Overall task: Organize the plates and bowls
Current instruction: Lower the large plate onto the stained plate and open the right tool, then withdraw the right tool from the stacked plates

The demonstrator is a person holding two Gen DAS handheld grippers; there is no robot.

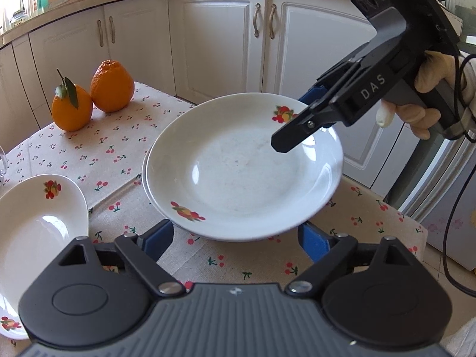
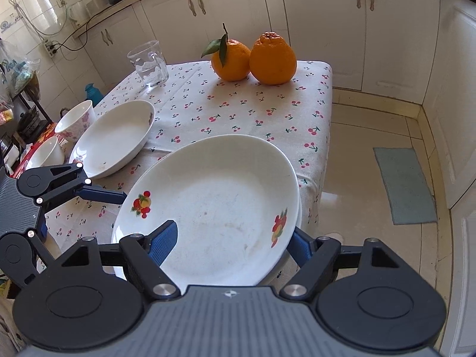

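A white plate with fruit prints point(image 1: 238, 172) point(image 2: 214, 196) hangs tilted over a second plate, whose rim point(image 1: 145, 175) point(image 2: 299, 208) shows just beneath it. My right gripper point(image 1: 297, 119) point(image 2: 232, 244) is shut on the top plate's rim, one finger lying on the inside and the other underneath. My left gripper point(image 1: 236, 238) point(image 2: 83, 212) stands open at the opposite rim, its blue fingers point(image 1: 160, 238) spread to either side without pressing on the plate. A gloved hand point(image 1: 428, 95) holds the right gripper.
A third fruit-print plate point(image 1: 35, 232) point(image 2: 116, 136) lies on the cherry-print tablecloth point(image 2: 238, 113), with two white bowls point(image 2: 77, 119) beyond it. Two oranges point(image 1: 92, 95) point(image 2: 255, 56) and a glass mug point(image 2: 148, 62) stand at the far end. The table edge drops to the tiled floor point(image 2: 372, 178).
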